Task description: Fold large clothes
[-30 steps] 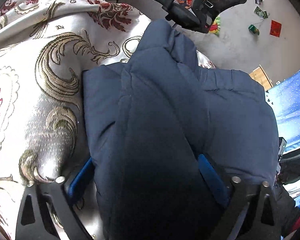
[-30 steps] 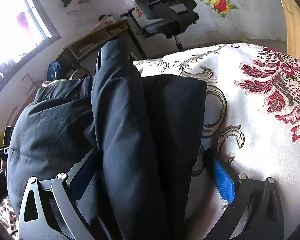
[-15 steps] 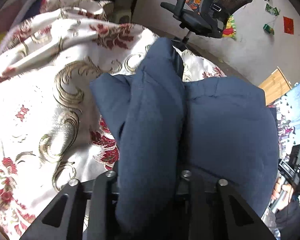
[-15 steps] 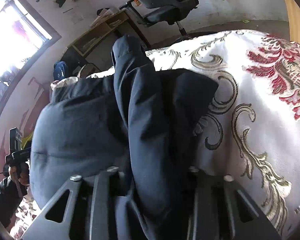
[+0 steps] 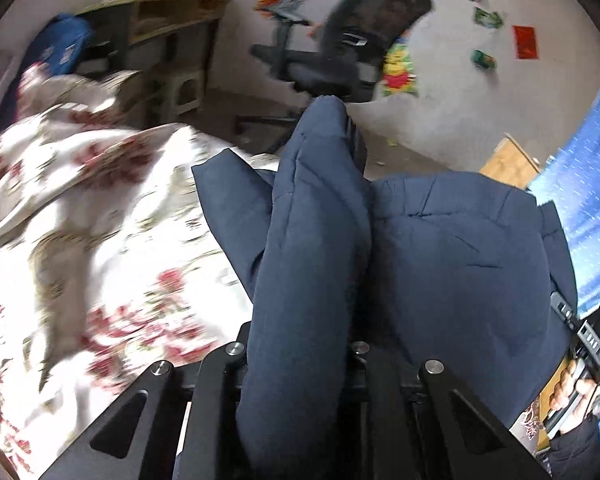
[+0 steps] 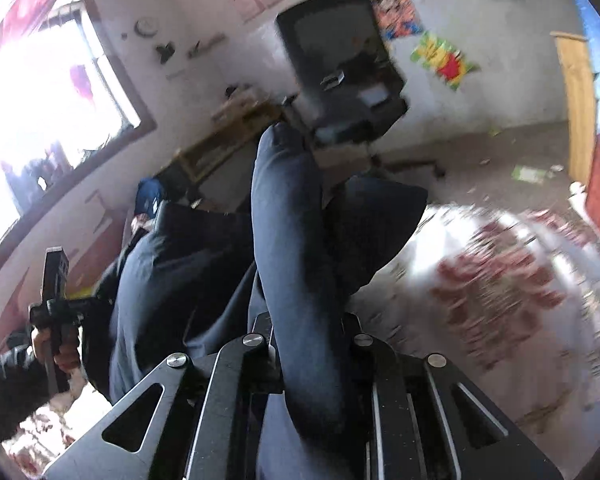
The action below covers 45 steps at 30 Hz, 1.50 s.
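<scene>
In the left wrist view, one floral bedspread (image 5: 80,240), white with red and gold figures, is seen at the left, blurred. One wooden desk (image 5: 168,12) and one blue bag (image 5: 60,48) are seen beyond it against the wall. At the centre, one navy padded jacket (image 5: 452,264) is seen, a thick fold of it running up between the jaws of the left gripper (image 5: 300,344). The jaws are closing and are nearly together, with the fold pinched between them; the fingertips are hidden by the cloth. One black office chair (image 5: 340,52) is seen behind the fold. Several stickers or posters are scattered on the wall, and their exact number cannot be told. At the far right, one hand (image 5: 568,392) of the person is seen gripping the other tool's handle.

In the right wrist view, one bright window (image 6: 40,80) is seen at the left, and below it one hand (image 6: 56,344) holding the other gripper's handle. At the centre, the same jacket (image 6: 172,288) is seen, with a second fold clamped in the right gripper (image 6: 308,332), whose jaws are likewise closing on the cloth. The jacket is held partly lifted off the bedspread (image 6: 500,300), which lies at the right.
</scene>
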Each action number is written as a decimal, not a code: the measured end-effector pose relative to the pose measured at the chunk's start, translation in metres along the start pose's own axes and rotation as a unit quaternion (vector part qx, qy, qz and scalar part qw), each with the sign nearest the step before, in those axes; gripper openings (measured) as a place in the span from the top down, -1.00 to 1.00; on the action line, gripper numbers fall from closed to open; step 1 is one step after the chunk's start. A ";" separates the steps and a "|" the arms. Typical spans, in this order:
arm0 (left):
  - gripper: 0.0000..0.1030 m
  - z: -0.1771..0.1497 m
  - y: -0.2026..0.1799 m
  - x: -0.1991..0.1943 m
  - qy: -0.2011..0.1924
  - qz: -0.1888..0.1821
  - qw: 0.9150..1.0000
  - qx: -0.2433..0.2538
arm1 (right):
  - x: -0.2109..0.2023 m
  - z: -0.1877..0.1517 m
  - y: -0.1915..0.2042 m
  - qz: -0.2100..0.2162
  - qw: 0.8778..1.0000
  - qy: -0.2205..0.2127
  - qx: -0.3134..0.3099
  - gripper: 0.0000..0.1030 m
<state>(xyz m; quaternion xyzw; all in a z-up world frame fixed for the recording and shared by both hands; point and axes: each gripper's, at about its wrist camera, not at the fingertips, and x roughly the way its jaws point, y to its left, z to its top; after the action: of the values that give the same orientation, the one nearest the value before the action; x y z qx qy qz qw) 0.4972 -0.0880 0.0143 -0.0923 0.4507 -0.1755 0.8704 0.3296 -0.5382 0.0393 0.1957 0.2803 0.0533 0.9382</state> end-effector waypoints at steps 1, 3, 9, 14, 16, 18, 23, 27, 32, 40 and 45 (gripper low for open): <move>0.68 0.003 -0.012 0.008 -0.001 -0.009 1.000 0.003 | -0.005 0.005 -0.008 -0.010 1.000 -0.008 0.004 0.76; 0.68 0.004 -0.027 0.023 0.003 -0.025 1.000 0.002 | -0.015 0.010 -0.026 -0.028 0.999 -0.018 0.016 0.75; 0.68 -0.006 -0.067 0.080 0.027 -0.006 0.999 0.033 | -0.015 -0.014 -0.092 -0.106 0.993 0.009 0.057 0.74; 0.60 -0.007 -0.072 0.091 0.027 0.035 0.998 0.045 | -0.017 -0.025 -0.122 -0.118 0.989 0.010 0.083 0.57; 0.52 -0.004 -0.067 0.092 0.034 0.046 0.998 0.033 | -0.014 -0.028 -0.119 -0.129 0.989 0.012 0.072 0.36; 0.43 -0.004 -0.066 0.093 0.039 0.058 0.997 0.019 | -0.015 -0.027 -0.118 -0.134 0.989 0.008 0.066 0.09; 0.11 -0.006 -0.062 0.089 0.028 0.081 0.996 -0.004 | -0.026 -0.028 -0.106 -0.148 0.988 -0.005 0.052 -0.42; -0.47 -0.010 -0.067 0.082 0.021 0.082 0.996 -0.009 | -0.034 -0.025 -0.093 -0.164 0.986 -0.009 0.032 -0.55; -0.81 -0.015 -0.068 0.057 -0.032 0.089 0.995 -0.014 | -0.047 -0.020 -0.079 -0.169 0.985 -0.022 0.018 -0.66; -0.85 -0.028 -0.091 0.019 -0.078 0.076 0.994 0.011 | -0.072 -0.015 -0.051 -0.177 0.982 -0.064 -0.005 -0.81; -0.95 -0.036 -0.114 -0.010 -0.125 0.066 0.989 0.045 | -0.088 -0.013 -0.033 -0.177 0.980 -0.088 -0.015 -0.83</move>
<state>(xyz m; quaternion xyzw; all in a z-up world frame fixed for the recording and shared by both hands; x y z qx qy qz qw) 0.4373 -0.1896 0.0375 -0.0443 0.3350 -0.1250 0.9328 0.2485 -0.5828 0.0606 0.1327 0.2263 -0.1270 0.9566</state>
